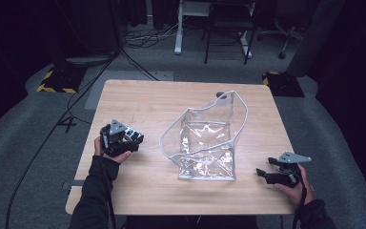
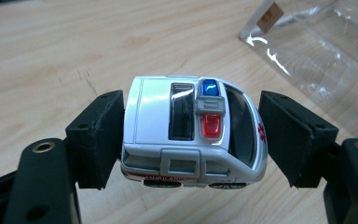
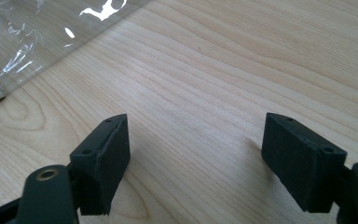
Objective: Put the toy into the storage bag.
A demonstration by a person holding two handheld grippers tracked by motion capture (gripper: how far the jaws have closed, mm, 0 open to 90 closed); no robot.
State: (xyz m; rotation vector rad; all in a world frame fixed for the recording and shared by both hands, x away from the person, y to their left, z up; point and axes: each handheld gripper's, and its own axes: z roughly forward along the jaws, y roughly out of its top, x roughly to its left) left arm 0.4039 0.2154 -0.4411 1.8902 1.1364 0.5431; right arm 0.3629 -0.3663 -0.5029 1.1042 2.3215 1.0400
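One table (image 1: 138, 100), light wood. One clear bag (image 1: 207, 143), one toy ambulance (image 2: 193, 133), two grippers, two hands.

Bag: transparent plastic with white piping along the edges, standing open at table centre, mouth tipped toward the left and far side, flat base at the near side. Wrinkled and glossy, wood shows through. A small dark pull sits at its far top corner. In the left gripper view a bag edge with a small brown tag lies at upper right (image 2: 307, 42); in the right gripper view a bag corner shows at upper left (image 3: 32, 42).

Ambulance: white body, dark windscreen and roof window, grey roof bar with one blue light and one red light, red marking on the side, red lettering low on the flank, black wheels. It sits between the left gripper's (image 2: 191, 140) jaws, rear against the left pad, front near or just touching the right pad; full contact there is hard to tell. Car appears lifted just off the wood.

Left gripper (image 1: 126, 138) in the left hand (image 1: 107, 150), left of the bag, near the left edge.

Right gripper (image 3: 196, 158) has jaws wide apart, holding nothing, bare wood between them. In the high view it (image 1: 262, 172) is in the right hand (image 1: 293, 183), right of the bag's base, near the near-right corner, pointing left toward the bag, apart from it.
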